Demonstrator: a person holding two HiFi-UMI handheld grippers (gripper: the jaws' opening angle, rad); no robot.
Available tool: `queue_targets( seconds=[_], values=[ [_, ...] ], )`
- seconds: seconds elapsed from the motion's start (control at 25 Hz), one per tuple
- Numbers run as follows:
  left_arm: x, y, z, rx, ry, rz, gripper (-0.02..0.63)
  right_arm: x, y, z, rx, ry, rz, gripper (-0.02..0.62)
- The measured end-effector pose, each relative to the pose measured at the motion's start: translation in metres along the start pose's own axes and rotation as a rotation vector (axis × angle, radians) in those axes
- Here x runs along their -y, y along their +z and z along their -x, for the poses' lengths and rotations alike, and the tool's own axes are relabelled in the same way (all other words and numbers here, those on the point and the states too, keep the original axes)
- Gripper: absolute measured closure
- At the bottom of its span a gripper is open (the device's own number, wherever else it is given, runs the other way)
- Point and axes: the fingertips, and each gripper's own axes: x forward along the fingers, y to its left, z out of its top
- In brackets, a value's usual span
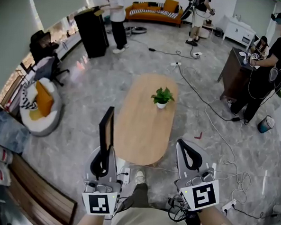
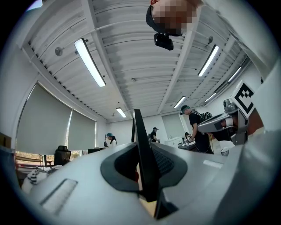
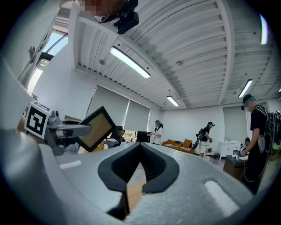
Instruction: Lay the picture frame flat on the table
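Note:
A black picture frame (image 1: 106, 129) stands upright on its edge in my left gripper (image 1: 105, 152), which is shut on its lower part, above the near left end of the oval wooden table (image 1: 144, 129). The left gripper view shows the frame (image 2: 139, 132) edge-on between the jaws. My right gripper (image 1: 183, 145) hangs over the table's near right edge, shut, with nothing in it. From the right gripper view the jaws (image 3: 141, 146) meet at their tips, and the frame (image 3: 95, 128) shows its tan face at the left.
A small potted plant (image 1: 162, 97) stands on the far half of the table. Cables (image 1: 211, 114) trail over the marble floor on the right. Several people stand at the back and right. A round chair (image 1: 40, 106) and a wooden bench (image 1: 36, 189) are at the left.

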Motion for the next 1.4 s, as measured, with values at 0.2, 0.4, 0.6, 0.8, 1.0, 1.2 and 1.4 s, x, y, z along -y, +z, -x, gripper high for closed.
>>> queue_targets(
  seconds=[0.2, 0.4, 0.6, 0.8, 1.0, 1.2, 1.4],
  values=[
    [-0.019, -0.014, -0.051, -0.009, -0.029, 0.005, 0.537, 0.015, -0.010, -0.046, -0.036, -0.018, -0.007, 0.594],
    [-0.038, -0.028, -0.104, -0.020, -0.070, 0.009, 0.537, 0.033, -0.015, -0.096, -0.047, -0.049, -0.021, 0.594],
    [-0.054, -0.039, -0.142, -0.023, -0.117, 0.032, 0.537, 0.042, -0.013, -0.140, -0.060, -0.068, -0.017, 0.594],
    [-0.066, -0.052, -0.170, -0.021, -0.151, 0.039, 0.537, 0.049, -0.012, -0.170, -0.059, -0.089, 0.004, 0.594],
    [-0.075, -0.062, -0.185, -0.027, -0.151, 0.058, 0.537, 0.056, -0.018, -0.186, -0.082, -0.096, 0.012, 0.594],
    [-0.077, -0.064, -0.195, -0.030, -0.146, 0.057, 0.537, 0.063, -0.019, -0.196, -0.086, -0.087, 0.017, 0.594],
    [-0.070, -0.067, -0.205, -0.042, -0.132, 0.048, 0.537, 0.072, -0.027, -0.204, -0.095, -0.057, 0.010, 0.594]
  ],
)
